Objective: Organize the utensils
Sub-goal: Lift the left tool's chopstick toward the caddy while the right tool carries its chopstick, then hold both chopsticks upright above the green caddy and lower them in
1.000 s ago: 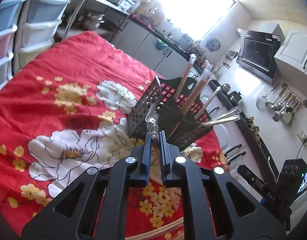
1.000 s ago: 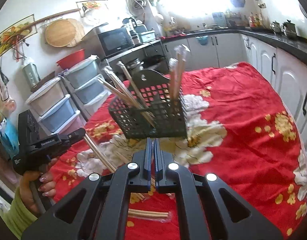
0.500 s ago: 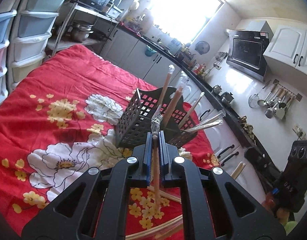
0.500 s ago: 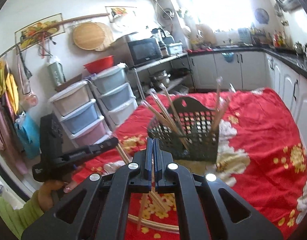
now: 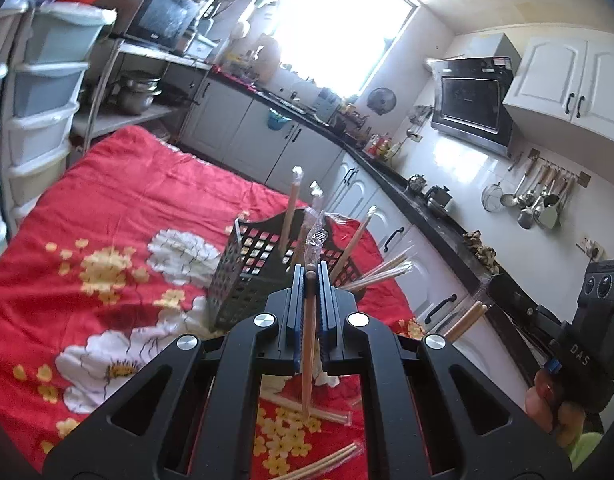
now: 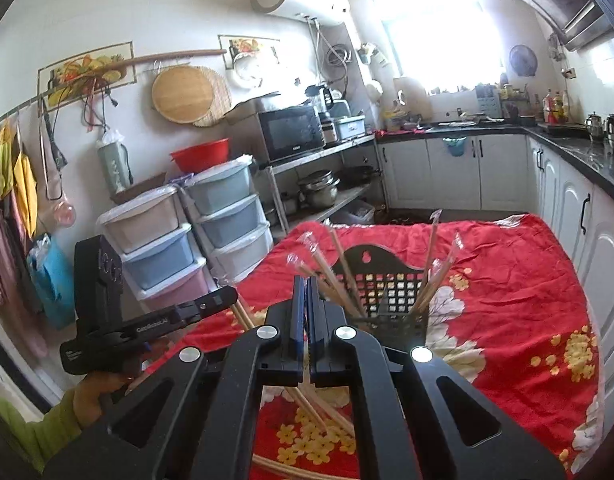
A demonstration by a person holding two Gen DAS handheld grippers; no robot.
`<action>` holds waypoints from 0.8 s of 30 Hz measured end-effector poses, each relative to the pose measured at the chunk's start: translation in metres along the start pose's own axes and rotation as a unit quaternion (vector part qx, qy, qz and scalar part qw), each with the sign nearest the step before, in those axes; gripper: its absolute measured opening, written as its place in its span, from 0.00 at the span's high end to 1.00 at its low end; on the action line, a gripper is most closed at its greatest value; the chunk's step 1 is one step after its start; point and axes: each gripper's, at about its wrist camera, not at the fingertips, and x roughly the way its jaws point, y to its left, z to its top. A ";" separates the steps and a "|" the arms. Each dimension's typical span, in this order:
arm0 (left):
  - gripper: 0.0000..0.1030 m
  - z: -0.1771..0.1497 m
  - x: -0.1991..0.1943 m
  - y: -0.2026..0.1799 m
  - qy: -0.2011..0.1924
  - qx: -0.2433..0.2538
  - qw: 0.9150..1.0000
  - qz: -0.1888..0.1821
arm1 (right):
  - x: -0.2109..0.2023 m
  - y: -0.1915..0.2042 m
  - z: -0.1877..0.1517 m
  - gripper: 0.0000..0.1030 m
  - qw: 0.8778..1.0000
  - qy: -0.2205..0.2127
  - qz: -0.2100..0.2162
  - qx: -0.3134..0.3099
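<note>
A black mesh basket [image 5: 243,280] [image 6: 391,292] stands on the red flowered cloth [image 5: 107,200] with several wrapped chopsticks leaning in it. My left gripper [image 5: 311,276] is shut on a wrapped pair of chopsticks [image 5: 308,344] that hangs down between its fingers, above the cloth and just short of the basket. My right gripper [image 6: 307,284] is shut too, with a pair of chopsticks [image 6: 307,402] slanting out below its fingers. Each gripper shows in the other's view: the left gripper [image 6: 227,296] at the left and the right gripper [image 5: 503,292] at the right.
Loose chopstick pairs [image 5: 319,406] lie on the cloth under the grippers. Stacked plastic drawers [image 6: 227,220] stand at the table's left side, white kitchen cabinets [image 6: 567,208] along its right. A hand [image 6: 95,392] in a green sleeve holds the left gripper.
Both grippers have risen, each carrying its chopsticks up off the cloth. The basket now sits lower and farther off in both views.
</note>
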 end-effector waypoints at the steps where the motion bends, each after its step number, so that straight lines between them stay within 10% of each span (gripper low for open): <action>1: 0.97 0.002 0.000 -0.001 -0.001 0.003 1.000 -0.001 | -0.001 -0.002 0.001 0.98 1.000 -0.003 -0.002 0.000; 24: 0.97 0.045 -0.004 -0.023 -0.045 0.042 0.998 -0.003 | -0.005 -0.014 0.046 0.98 0.997 -0.069 -0.018 0.003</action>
